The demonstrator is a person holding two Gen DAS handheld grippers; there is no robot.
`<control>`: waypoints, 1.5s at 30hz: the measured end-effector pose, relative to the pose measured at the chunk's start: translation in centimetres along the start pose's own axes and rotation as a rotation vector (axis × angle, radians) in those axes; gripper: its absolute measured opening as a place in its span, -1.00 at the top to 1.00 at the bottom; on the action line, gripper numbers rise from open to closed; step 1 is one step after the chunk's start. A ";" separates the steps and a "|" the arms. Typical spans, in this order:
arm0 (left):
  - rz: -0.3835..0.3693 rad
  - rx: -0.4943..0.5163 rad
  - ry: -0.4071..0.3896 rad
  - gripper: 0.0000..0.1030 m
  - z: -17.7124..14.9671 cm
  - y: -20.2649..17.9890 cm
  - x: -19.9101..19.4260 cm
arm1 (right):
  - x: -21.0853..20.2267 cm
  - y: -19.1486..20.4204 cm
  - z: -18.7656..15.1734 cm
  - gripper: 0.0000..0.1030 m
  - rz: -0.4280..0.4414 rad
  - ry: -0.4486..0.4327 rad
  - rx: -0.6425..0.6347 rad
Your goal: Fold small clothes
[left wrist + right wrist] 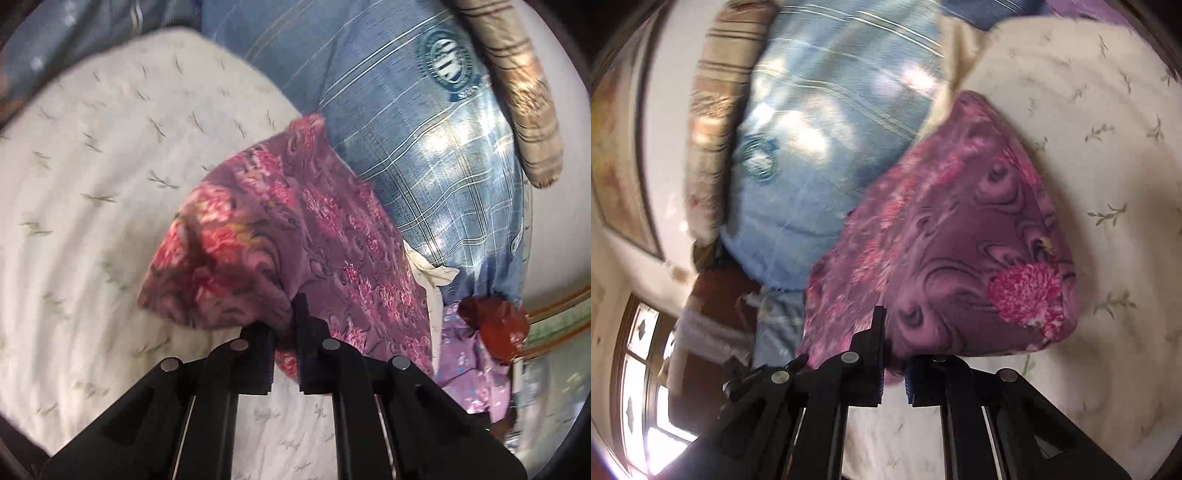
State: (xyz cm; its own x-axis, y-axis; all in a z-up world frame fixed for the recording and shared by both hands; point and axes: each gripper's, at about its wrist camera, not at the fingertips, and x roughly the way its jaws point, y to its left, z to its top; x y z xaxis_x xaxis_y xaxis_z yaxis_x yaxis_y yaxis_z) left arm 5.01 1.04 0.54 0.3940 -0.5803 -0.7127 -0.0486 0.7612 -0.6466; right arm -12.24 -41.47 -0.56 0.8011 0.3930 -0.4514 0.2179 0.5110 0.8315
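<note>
A small purple garment with pink and red flowers [295,236] hangs lifted over a cream bedsheet [92,184]. My left gripper [286,325] is shut on one edge of the garment. In the right wrist view the same garment [960,240] hangs from my right gripper [894,354], which is shut on another edge. The cloth sags between the two grips and hides the fingertips.
A blue checked pillow [424,129] and a beige striped pillow [517,85] lie at the head of the bed. A lilac cloth [469,365] and a red object [495,328] sit at the bed's side. A window [646,387] is at the lower left.
</note>
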 end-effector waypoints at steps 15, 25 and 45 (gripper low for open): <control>0.023 -0.016 0.087 0.89 -4.4 5.2 -4.0 | -7.0 -5.0 -3.5 0.82 -0.208 -0.017 0.084; -0.083 -0.072 0.108 -0.27 -3.2 4.6 -1.0 | -2.6 5.8 0.7 0.32 -0.206 -0.073 -0.255; -0.128 -0.129 0.134 -0.32 -2.2 4.8 3.1 | 12.1 4.1 -0.4 0.33 -0.349 0.028 -0.485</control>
State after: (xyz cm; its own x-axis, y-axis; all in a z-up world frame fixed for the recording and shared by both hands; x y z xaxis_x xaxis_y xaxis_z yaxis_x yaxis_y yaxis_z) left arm 3.97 2.23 -5.38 0.2790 -0.7094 -0.6472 -0.1262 0.6410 -0.7571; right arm -1.87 -34.27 -2.75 0.7115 0.1556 -0.6852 0.1806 0.9019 0.3924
